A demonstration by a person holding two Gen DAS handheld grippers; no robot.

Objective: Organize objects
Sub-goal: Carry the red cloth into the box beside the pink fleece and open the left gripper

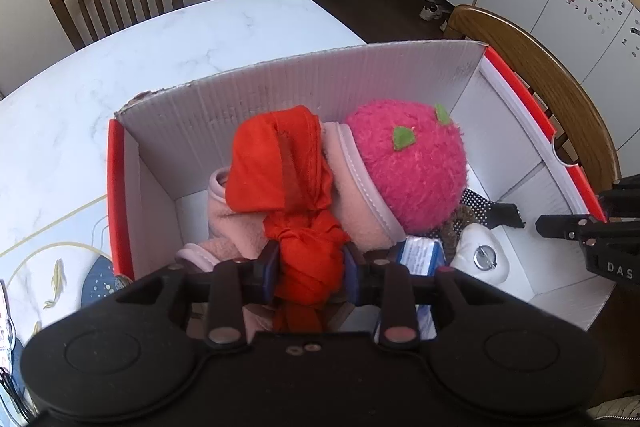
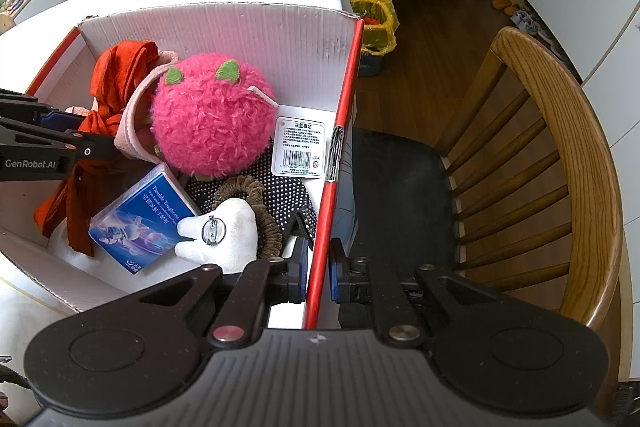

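Soft, even daylight fills both views; nothing is dim. In the left wrist view the marble worktop (image 1: 120, 67) at upper left is bright, nearly washed out, with a faint pink tint on the box wall (image 1: 300, 95). In the right wrist view the worktop's far edge at top centre is blown out white. Shadows are weak and diffuse. Fisheye bending curves the chair (image 2: 560, 167) and cupboards toward the edges, and the corners go dark. Focus is sharp at centre, softer at the rim.

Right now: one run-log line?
left gripper: shut on red cloth | right gripper: shut on box wall | phase: placing
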